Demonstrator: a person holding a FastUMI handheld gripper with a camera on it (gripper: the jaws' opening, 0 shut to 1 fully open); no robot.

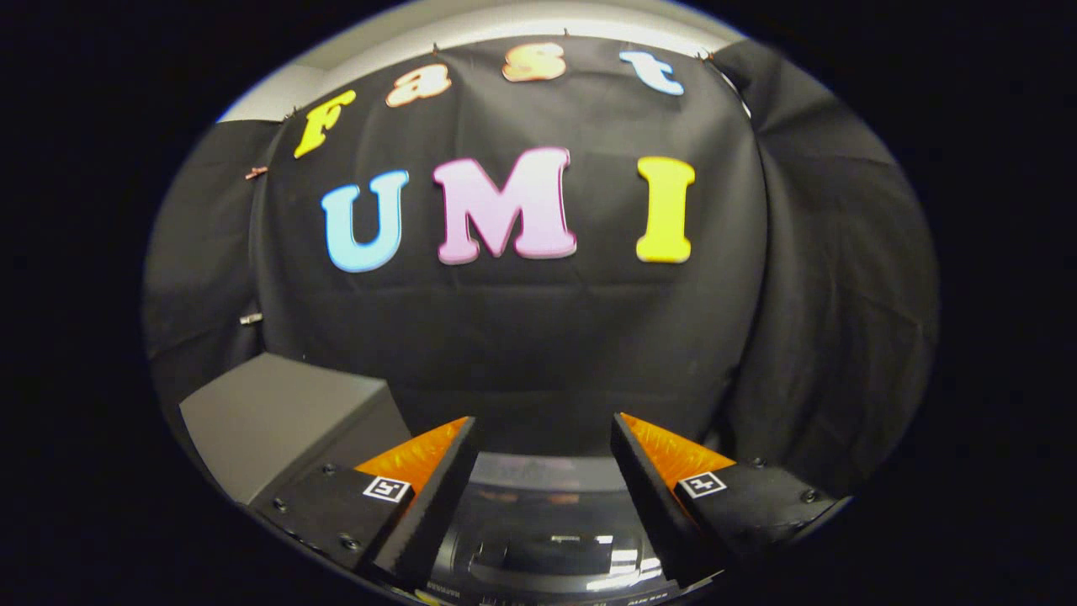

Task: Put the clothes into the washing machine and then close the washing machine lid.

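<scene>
Washing machine [547, 539] top, dark and glossy, lies low between and just below the two fingers of the handheld gripper [543, 442], its closed lid [543, 551] catching pale reflections of overhead light. A pale curved rim marks the far edge of the appliance, just ahead of the fingertips. Small lettering runs along the machine's near edge, but it is too small and warped to read. The gripper's fingers [437, 488] stand wide apart with nothing between them, hanging above the lid without touching it. Each finger carries a small square black-and-white marker [386, 488] on its base, the kind meant for cameras rather than readers. To the left of the fingers, beside the washer, sits a grey box-shaped block [278, 417] with a flat top, possibly a cabinet or stand, though its make is unclear. Beyond everything hangs the booth's black cloth wall [522, 337], creased and pinned along its upper edge below a strip of pale ceiling [505, 17].
</scene>
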